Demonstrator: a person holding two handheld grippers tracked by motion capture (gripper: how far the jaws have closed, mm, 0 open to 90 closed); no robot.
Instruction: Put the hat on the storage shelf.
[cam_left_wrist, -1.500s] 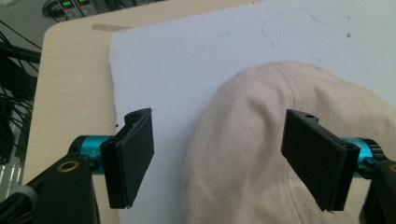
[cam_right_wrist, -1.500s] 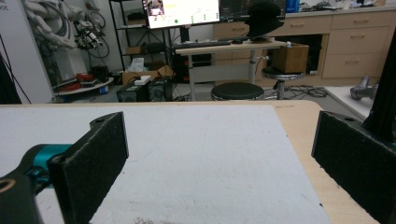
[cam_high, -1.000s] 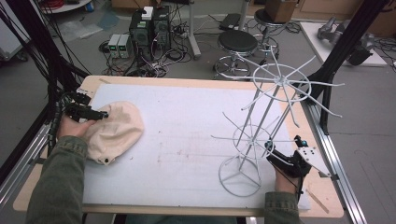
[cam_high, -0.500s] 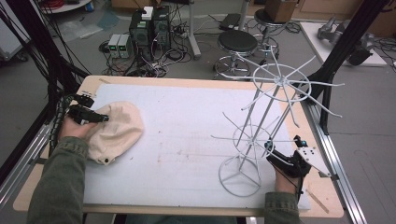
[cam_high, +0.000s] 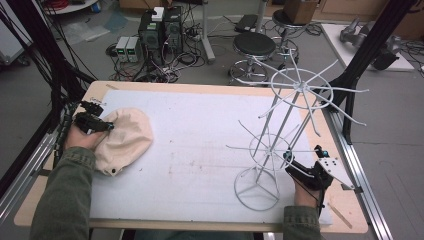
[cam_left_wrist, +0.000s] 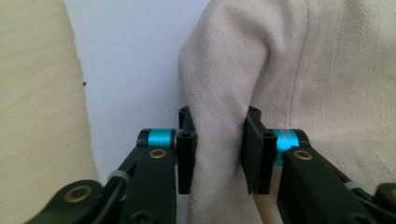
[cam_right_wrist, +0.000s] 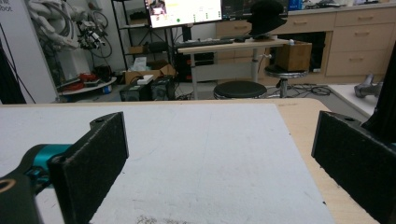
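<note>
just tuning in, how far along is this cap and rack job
Early. Done: the left claw has just closed its jaws on a fold of the cream cap. In hand: the cap lies on the white mat. Left: lifting it, probably onto the wire rack; the right claw waits open.

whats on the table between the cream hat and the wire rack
Nothing: in the high view the stretch of white mat between the hat and the wire rack is bare.

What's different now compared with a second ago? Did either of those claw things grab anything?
The left gripper has just been closing its jaws, and they now pinch a fold of the cream cloth hat. The right gripper is as before, open beside the white wire rack. Hat, rack and both hands kept their places.
</note>
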